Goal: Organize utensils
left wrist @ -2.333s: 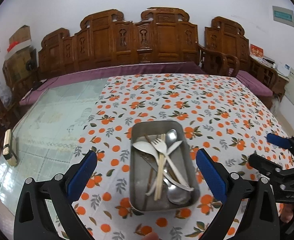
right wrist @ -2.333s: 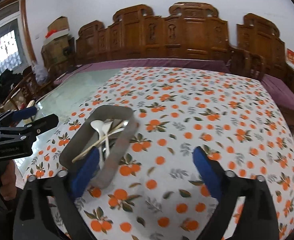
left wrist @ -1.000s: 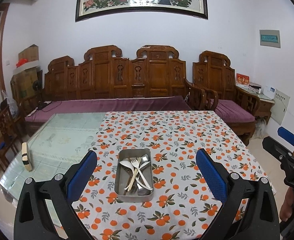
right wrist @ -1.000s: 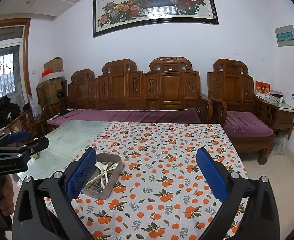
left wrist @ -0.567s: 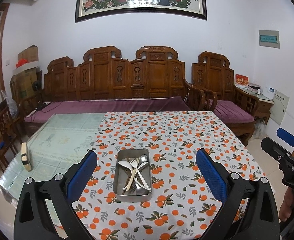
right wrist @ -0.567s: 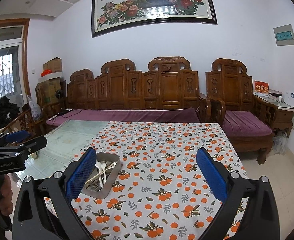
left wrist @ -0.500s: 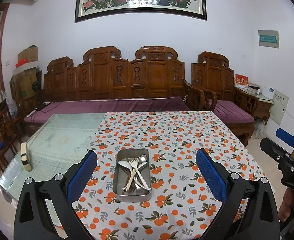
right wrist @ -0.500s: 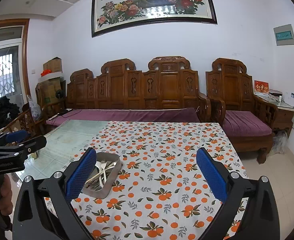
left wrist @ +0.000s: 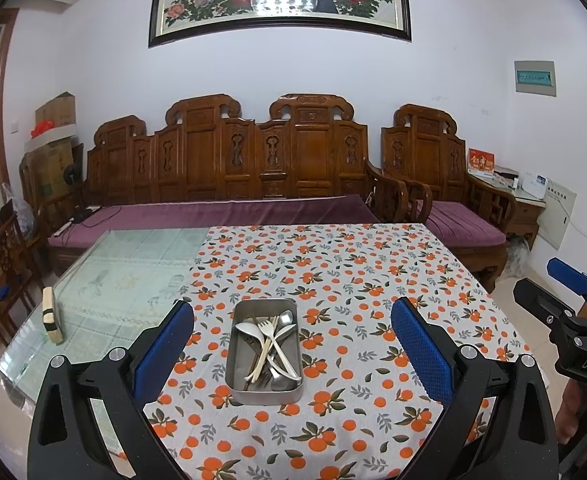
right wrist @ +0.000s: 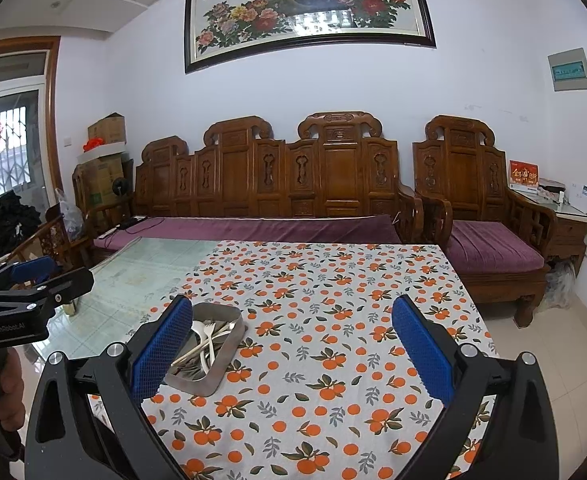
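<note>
A rectangular metal tray [left wrist: 238, 376] lies on the orange-print tablecloth [left wrist: 373, 280] near the table's front. It holds a pile of utensils [left wrist: 270, 340]: white plastic spoons and a fork, metal spoons and chopsticks. My left gripper [left wrist: 292, 354] is open and empty, held back and above the tray. My right gripper [right wrist: 292, 354] is open and empty, to the right of the tray [right wrist: 229, 354], whose left part its left finger [right wrist: 161, 352] hides. The utensils [right wrist: 207, 340] show there too.
The left part of the table is bare glass over a green cloth [left wrist: 133, 272]. A small yellow block [left wrist: 49, 316] stands at its left edge. A carved wooden sofa [left wrist: 253, 168] with purple cushions stands behind the table, an armchair [left wrist: 453, 200] at the right.
Both grippers have pulled back and up from the tray since 2.3 s ago, so the tray looks small and far. Over the last second they barely moved. Both stay open.
</note>
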